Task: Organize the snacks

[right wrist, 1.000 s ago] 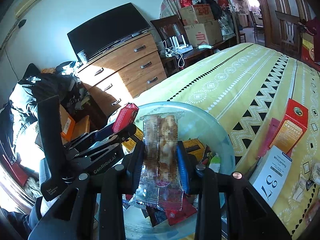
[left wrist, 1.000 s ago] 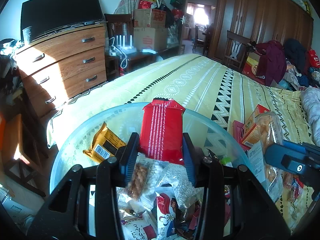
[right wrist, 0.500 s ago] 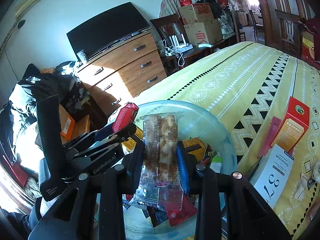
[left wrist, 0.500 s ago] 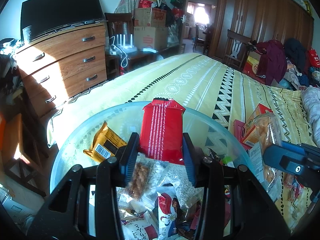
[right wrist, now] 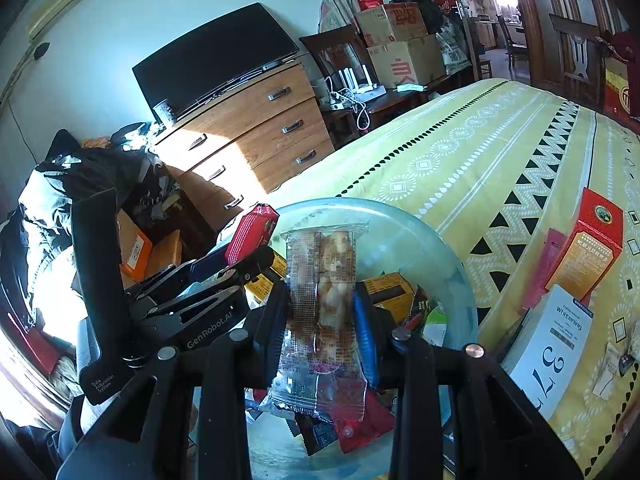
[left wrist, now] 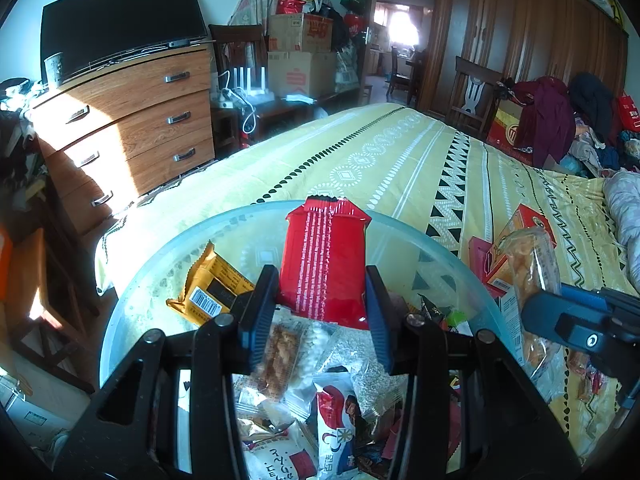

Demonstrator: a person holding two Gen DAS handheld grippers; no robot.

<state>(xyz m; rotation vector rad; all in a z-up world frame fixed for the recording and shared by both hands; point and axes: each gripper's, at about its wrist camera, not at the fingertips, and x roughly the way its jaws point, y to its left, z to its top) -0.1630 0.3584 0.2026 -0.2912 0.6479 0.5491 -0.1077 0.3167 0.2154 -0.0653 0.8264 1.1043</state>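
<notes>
Red foil is what the left gripper (left wrist: 322, 304) has hold of: its fingers (left wrist: 258, 312) are closed nearly as far as they go on the lower part of a flat red snack packet (left wrist: 324, 260), which stands upright above the round, pale translucent plastic bowl (left wrist: 440, 248) on the yellow patterned bed (left wrist: 400, 160). The right gripper (right wrist: 322, 332) is likewise clamped partway closed on a clear-wrapped pastry snack (right wrist: 322, 280), held upright over the same bowl with its crinkled lower end dangling below the fingers. Beneath both lie more loose packets, among them a yellow wrapper with a barcode (left wrist: 208, 292). Both packets are slick film held only at the edges, so either could slide out or fold if it is swung quickly, and would probably drop back into the pile. The pastry looks brittle, and a tighter squeeze would likely crush it. With the two grippers close side by side over the bowl, moving one across the other risks a knock that tips the light bowl off the soft bedding.
</notes>
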